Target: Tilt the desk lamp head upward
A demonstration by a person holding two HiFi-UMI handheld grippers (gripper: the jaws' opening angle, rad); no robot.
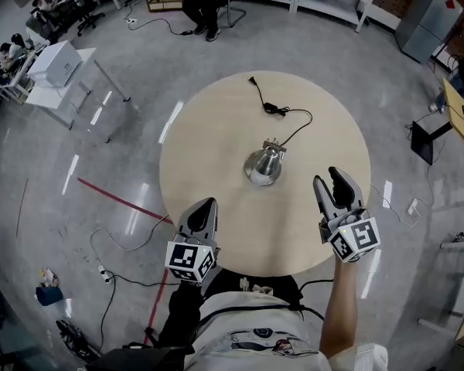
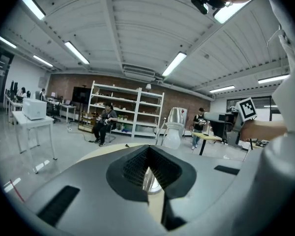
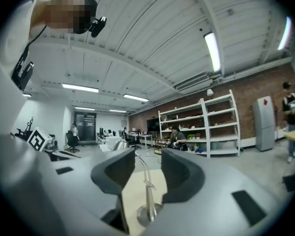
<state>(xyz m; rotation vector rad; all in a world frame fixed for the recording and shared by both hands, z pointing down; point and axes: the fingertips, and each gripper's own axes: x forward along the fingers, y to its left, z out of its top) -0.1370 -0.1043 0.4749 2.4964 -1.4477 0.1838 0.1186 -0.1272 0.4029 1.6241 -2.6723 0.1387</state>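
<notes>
A small silver desk lamp (image 1: 264,165) stands in the middle of the round wooden table (image 1: 209,145). Its metal shade and white bulb (image 2: 173,130) show in the left gripper view. My left gripper (image 1: 206,209) hovers at the table's near edge, left of the lamp, its jaws together and holding nothing. My right gripper (image 1: 334,185) is over the near right part of the table, open and empty. In the right gripper view the lamp's thin arm (image 3: 146,191) and round base (image 3: 148,213) show between the spread jaws, farther off. Neither gripper touches the lamp.
The lamp's black cable (image 1: 282,113) runs across the far side of the table to a loose plug (image 1: 253,79). A white side table with a printer (image 1: 56,62) stands at the far left. A seated person (image 1: 205,2) and shelves are at the back. Cables lie on the floor (image 1: 116,246).
</notes>
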